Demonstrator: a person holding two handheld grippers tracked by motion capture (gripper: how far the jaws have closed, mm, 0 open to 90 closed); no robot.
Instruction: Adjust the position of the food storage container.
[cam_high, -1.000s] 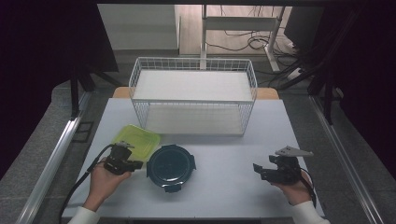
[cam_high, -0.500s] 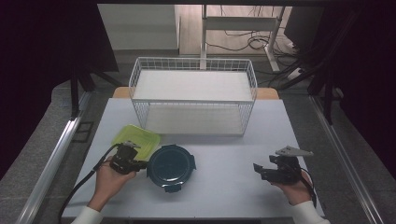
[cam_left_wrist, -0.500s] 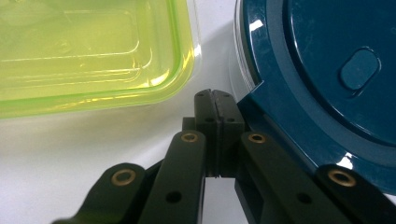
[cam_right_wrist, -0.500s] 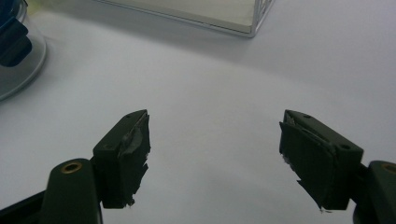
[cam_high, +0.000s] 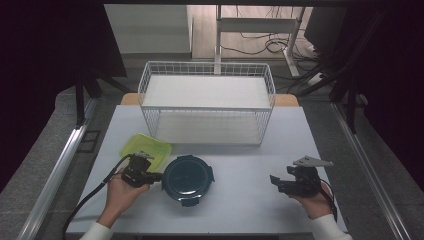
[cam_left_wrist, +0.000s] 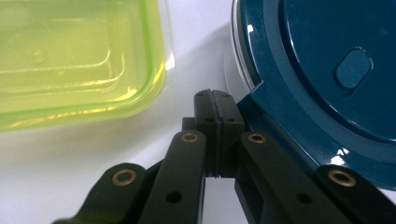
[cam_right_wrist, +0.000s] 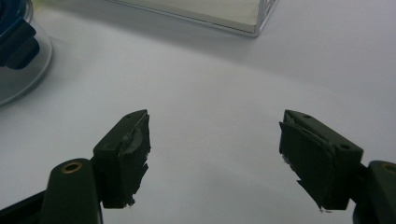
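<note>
High view first: my left gripper (cam_high: 156, 177) sits at about 7 o'clock on the white table (cam_high: 250, 200), its tip touching or just short of the 9 o'clock rim of the round dark-blue lidded container (cam_high: 187, 179); I can't call contact from here. The yellow-green rectangular container (cam_high: 146, 148) lies just beside the blue one at its 10 o'clock, right behind the gripper. The white wire basket (cam_high: 207, 107) stands at 12 o'clock, well apart from both hands. My right gripper (cam_high: 274, 180) rests at 4 o'clock over bare table, grey plate on top, pointing toward 9 o'clock, well clear of the blue container. Left gripper view: left gripper (cam_left_wrist: 215, 95) jaws are pressed fully together with nothing between them, tip low over the table in the gap between the two containers. The round dark-blue lidded container (cam_left_wrist: 322, 70) takes the 1 to 4 o'clock part, one lid latch tab right against the right jaw; touching or a hair apart, can't tell. The yellow-green rectangular container (cam_left_wrist: 79, 56) is at 10 o'clock, near but apart from the jaws. Right gripper view: right gripper (cam_right_wrist: 215, 154) jaws stand wide apart, nothing held, worn pads, bare table between them. Edge of the blue container (cam_right_wrist: 18, 42) at 10 o'clock, corner of the wire basket (cam_right_wrist: 233, 14) at 12 o'clock.
</note>
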